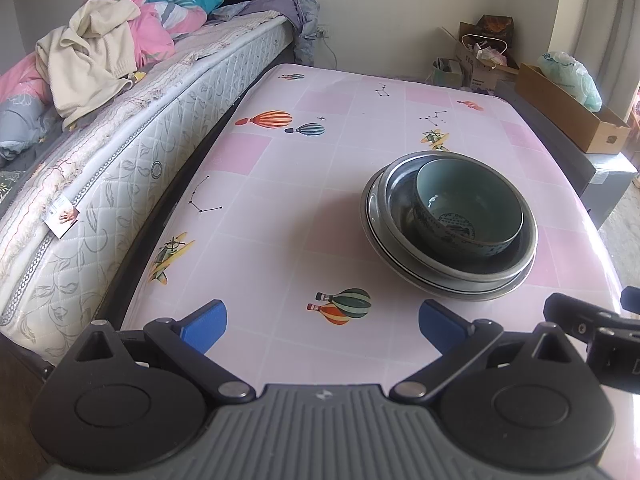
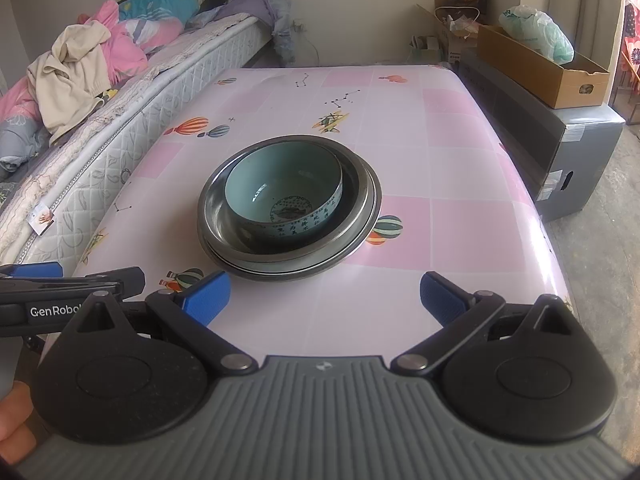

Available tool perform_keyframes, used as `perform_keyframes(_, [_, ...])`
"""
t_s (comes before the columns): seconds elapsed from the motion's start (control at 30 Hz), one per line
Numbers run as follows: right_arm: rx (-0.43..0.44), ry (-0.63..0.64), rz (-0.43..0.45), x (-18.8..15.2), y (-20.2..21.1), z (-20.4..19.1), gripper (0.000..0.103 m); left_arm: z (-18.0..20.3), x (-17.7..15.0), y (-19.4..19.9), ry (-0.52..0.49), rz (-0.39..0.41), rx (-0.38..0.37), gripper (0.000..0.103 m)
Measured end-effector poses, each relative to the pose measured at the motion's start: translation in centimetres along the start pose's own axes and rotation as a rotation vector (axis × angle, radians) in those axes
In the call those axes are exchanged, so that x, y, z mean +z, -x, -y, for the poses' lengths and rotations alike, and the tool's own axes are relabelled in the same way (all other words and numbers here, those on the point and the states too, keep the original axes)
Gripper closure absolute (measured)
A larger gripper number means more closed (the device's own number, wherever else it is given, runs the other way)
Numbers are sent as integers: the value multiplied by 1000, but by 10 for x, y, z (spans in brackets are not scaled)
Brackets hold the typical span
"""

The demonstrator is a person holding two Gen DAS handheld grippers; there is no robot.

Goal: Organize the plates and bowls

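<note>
A pale green ceramic bowl point(image 1: 468, 212) with blue script sits inside a steel bowl point(image 1: 524, 256), which rests on a steel plate point(image 1: 372, 224), all stacked on the pink patterned table point(image 1: 280, 208). The same stack shows in the right wrist view: green bowl point(image 2: 284, 192), steel bowl point(image 2: 212, 208), plate point(image 2: 360, 232). My left gripper point(image 1: 322, 324) is open and empty, near the table's front edge, left of the stack. My right gripper point(image 2: 324, 300) is open and empty, just in front of the stack.
A bed with a mattress point(image 1: 120, 168) and piled clothes point(image 1: 88, 52) runs along the table's left side. A grey box point(image 2: 560, 152) with a cardboard box point(image 2: 540, 68) on it stands right of the table. The left gripper's body point(image 2: 60, 292) shows at the right view's left edge.
</note>
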State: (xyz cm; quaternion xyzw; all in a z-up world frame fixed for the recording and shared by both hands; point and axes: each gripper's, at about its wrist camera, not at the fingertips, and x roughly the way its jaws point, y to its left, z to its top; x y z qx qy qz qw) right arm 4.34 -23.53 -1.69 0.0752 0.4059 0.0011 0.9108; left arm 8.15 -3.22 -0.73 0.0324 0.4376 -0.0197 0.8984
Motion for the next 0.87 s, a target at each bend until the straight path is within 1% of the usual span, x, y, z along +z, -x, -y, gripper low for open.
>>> perform_keyframes(0.87, [4, 1, 0, 0, 1, -3, 1, -1, -1, -1, 0, -1, 2, 0])
